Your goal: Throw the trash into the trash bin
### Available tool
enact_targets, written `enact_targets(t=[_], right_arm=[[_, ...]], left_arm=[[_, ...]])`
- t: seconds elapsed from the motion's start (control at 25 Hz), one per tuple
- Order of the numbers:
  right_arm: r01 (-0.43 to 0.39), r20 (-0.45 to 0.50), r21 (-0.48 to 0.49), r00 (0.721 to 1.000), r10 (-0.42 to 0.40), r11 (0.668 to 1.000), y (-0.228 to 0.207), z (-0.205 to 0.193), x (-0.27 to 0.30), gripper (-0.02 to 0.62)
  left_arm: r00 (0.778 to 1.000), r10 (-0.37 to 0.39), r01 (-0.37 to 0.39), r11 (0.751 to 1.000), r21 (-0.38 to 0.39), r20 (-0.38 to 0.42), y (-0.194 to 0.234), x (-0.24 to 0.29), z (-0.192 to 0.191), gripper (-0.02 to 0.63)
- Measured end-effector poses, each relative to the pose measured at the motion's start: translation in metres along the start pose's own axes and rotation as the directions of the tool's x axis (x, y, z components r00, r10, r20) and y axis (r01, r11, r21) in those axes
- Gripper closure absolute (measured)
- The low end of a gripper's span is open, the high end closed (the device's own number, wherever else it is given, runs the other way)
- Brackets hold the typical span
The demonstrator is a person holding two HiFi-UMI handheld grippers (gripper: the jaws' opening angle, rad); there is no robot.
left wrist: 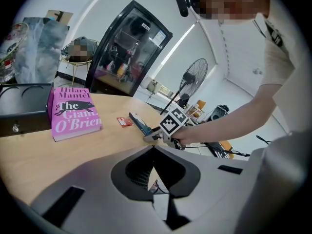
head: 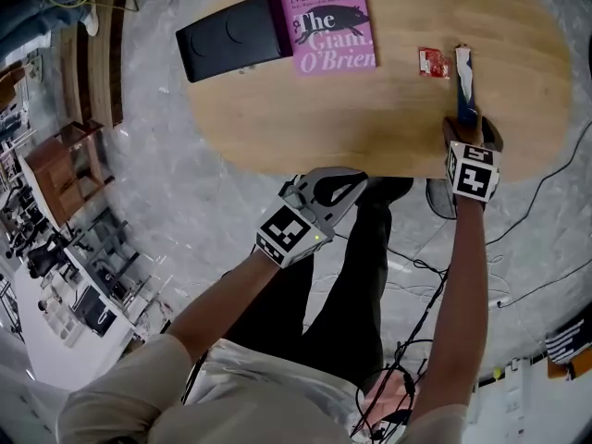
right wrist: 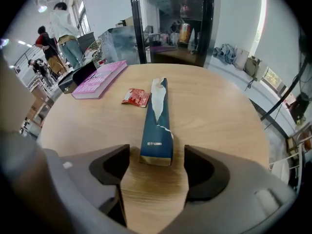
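Nearest the person, the left gripper (left wrist: 155, 177) hangs off the bench (head: 388, 123) edge, well short of the pink book (head: 331, 17), its fingers closed together on nothing; the right gripper (right wrist: 155, 165) stands at that edge with fingers wide, the near end of the blue wrapper (right wrist: 157, 123) between them but unpressed; this wrapper, a long, flat, glossy sleeve torn at its far end, lies well to the book's right; thin and slick on smooth pale wood, it could, I'd guess, skid away or buckle if the fingers close off-centre; a small crinkled red sachet (right wrist: 137, 97) lies between wrapper and book; a matte black case (head: 231, 35) sits just beside the book's left; no trash bin shows.
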State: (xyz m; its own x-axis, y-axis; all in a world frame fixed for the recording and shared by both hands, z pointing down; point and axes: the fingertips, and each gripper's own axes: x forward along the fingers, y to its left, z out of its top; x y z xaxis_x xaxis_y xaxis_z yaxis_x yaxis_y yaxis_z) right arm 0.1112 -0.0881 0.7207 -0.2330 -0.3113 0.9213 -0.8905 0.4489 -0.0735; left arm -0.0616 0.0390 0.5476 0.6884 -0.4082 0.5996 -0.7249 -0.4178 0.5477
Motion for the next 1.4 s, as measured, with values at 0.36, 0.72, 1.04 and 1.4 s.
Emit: enact_targets(t=[0.36, 0.72, 1.04, 1.4], right_arm=[[-0.029, 0.047, -0.012, 0.998, 0.029, 1.000, 0.019, -0.003, -0.004, 0.385], [-0.035, 0.086, 0.031, 0.996, 0.032, 0.999, 0.012, -0.021, -0.040, 0.387], [-0.013, 0.092, 0.082, 0.996, 0.005, 0.997, -0.005, -0.085, -0.071, 0.387], [0.013, 0.064, 0.167, 0.998, -0.024, 0.986, 0.000, -0.182, -0.111, 0.387]], left_arm=[[1.000, -0.011, 0.011, 1.000, 0.007, -0.001, 0.000, 0.002, -0.005, 0.600], [0.999, -0.044, 0.045, 0.998, 0.043, -0.029, -0.026, 0.006, -0.013, 0.600], [0.992, -0.096, 0.102, 0.992, 0.079, -0.081, -0.059, 0.027, -0.033, 0.600], [0.975, -0.149, 0.170, 0.977, 0.126, -0.163, -0.095, 0.046, -0.056, 0.600]])
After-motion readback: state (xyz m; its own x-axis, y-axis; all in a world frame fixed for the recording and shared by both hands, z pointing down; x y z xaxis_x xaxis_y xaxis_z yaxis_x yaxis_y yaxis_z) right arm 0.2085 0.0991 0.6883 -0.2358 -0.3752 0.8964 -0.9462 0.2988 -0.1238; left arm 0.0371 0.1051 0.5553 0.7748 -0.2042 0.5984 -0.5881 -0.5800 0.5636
